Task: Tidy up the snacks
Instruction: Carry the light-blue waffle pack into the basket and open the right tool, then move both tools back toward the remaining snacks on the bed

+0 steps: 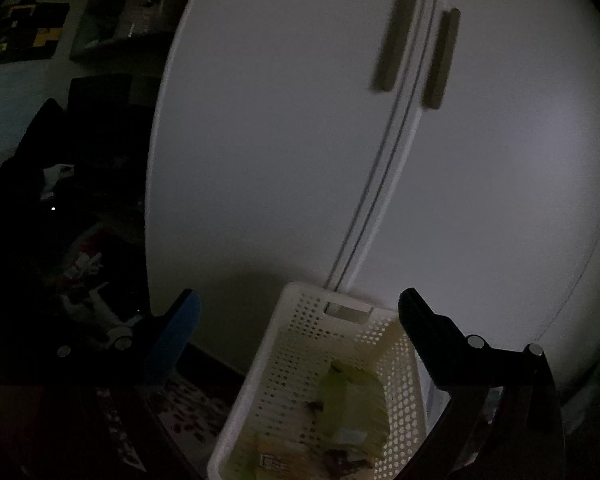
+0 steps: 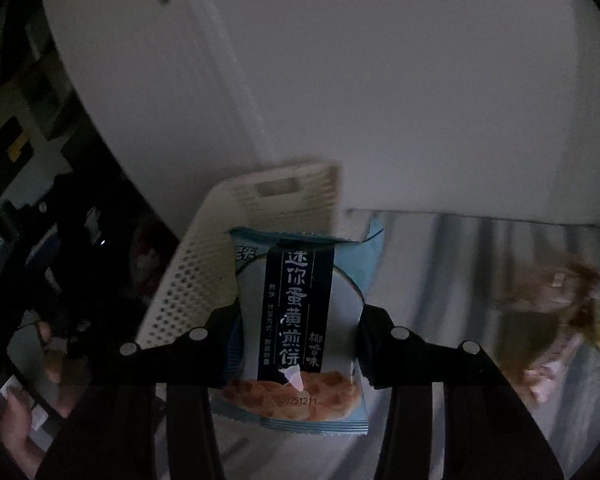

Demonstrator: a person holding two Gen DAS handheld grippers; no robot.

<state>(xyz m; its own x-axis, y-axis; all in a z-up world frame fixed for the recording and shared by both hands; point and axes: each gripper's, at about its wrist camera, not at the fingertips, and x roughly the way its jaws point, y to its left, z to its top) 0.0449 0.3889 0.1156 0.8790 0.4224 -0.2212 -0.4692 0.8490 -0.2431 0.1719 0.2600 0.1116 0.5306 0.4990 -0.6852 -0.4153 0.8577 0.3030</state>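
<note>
The room is dim. In the left wrist view a cream perforated basket [image 1: 300,344] stands below a white cupboard, with a pale green packet [image 1: 352,400] and other snack packets inside. My left gripper [image 1: 300,320] hovers open over the basket, its fingers spread wide and nothing between them. In the right wrist view my right gripper [image 2: 298,320] is shut on a light blue snack packet [image 2: 300,320] with a dark label strip, held upright just in front of the basket [image 2: 204,264].
White cupboard doors [image 1: 300,120] with two dark handles fill the background. A striped grey cloth surface [image 2: 440,272] lies right of the basket, with a blurred brown snack bag [image 2: 548,312] on it. Dark clutter sits at the left. A hand [image 2: 20,420] shows at bottom left.
</note>
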